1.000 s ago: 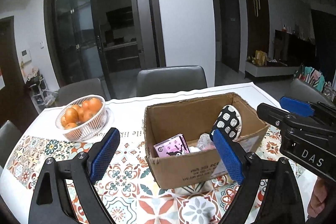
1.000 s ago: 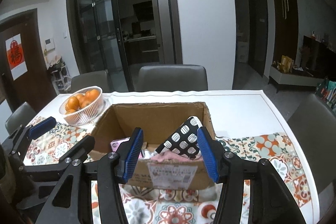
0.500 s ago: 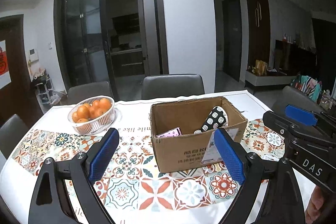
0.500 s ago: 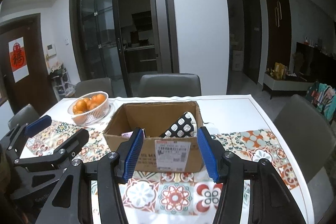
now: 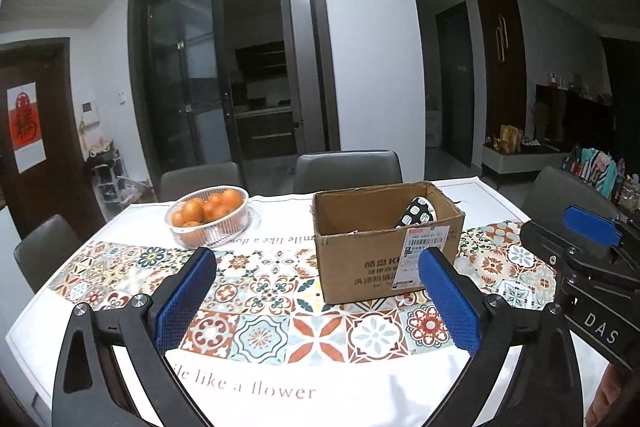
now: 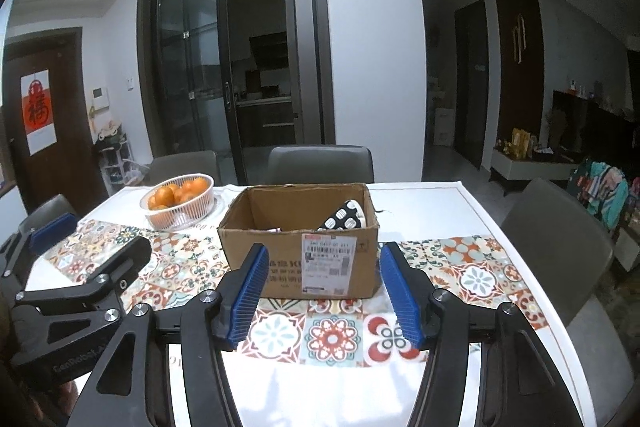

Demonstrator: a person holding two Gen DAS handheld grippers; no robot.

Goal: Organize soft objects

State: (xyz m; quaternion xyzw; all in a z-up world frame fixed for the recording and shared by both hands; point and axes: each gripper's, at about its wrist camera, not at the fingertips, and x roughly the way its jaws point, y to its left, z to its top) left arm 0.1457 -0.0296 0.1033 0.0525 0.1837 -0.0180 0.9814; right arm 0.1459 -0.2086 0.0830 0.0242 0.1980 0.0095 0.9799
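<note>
An open cardboard box (image 5: 384,251) stands on the patterned tablecloth; it also shows in the right wrist view (image 6: 300,251). A black-and-white dotted soft item (image 5: 418,213) leans inside against its right wall, also seen in the right wrist view (image 6: 344,219). A small edge of another item (image 6: 275,229) peeks above the front wall. My left gripper (image 5: 316,301) is open and empty, well in front of the box. My right gripper (image 6: 322,293) is open and empty, just before the box's front. Each gripper appears in the other's view at the side.
A white basket of oranges (image 5: 208,217) stands at the back left, also in the right wrist view (image 6: 178,203). Grey chairs (image 5: 347,171) surround the table. The table's near edge with white cloth (image 5: 280,387) lies below the grippers.
Both grippers have pulled back and away from the box, still open. The box now looks smaller and farther, and its contents are mostly hidden behind its front wall.
</note>
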